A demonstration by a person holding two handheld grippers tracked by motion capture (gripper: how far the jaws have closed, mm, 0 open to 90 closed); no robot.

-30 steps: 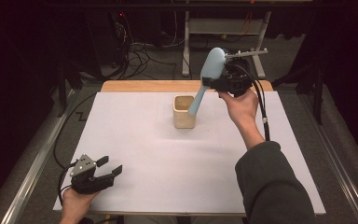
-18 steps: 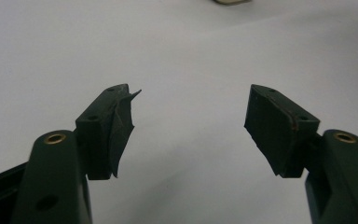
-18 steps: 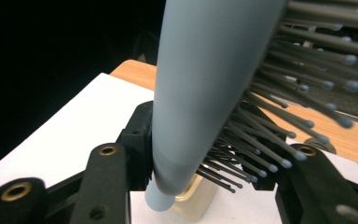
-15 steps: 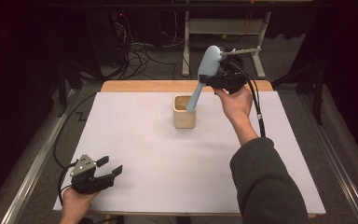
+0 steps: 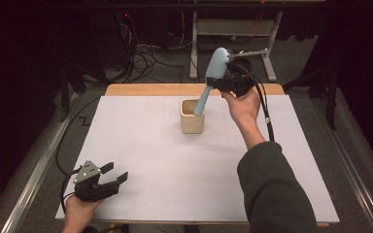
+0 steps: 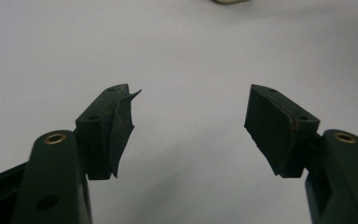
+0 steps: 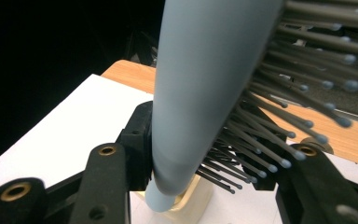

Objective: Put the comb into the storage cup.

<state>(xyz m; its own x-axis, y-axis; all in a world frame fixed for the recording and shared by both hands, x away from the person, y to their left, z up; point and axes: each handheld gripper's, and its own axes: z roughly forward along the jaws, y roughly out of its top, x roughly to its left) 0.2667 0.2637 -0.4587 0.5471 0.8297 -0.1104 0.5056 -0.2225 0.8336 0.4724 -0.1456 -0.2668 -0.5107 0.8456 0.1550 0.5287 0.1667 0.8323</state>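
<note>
Hairbrush, pale blue, clamped in right gripper, long axis steeply tilted, handle down into beige cup; left gripper wide, empty.

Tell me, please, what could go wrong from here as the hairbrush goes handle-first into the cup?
1. The cup is small, looks light and stands free on the table; the slanted hairbrush could push on its rim and tip it.
2. The right tool grips across the bristles, which may flex and let the brush twist.
3. The brush head is tall and heavy-looking; once released it might topple the cup.
</note>
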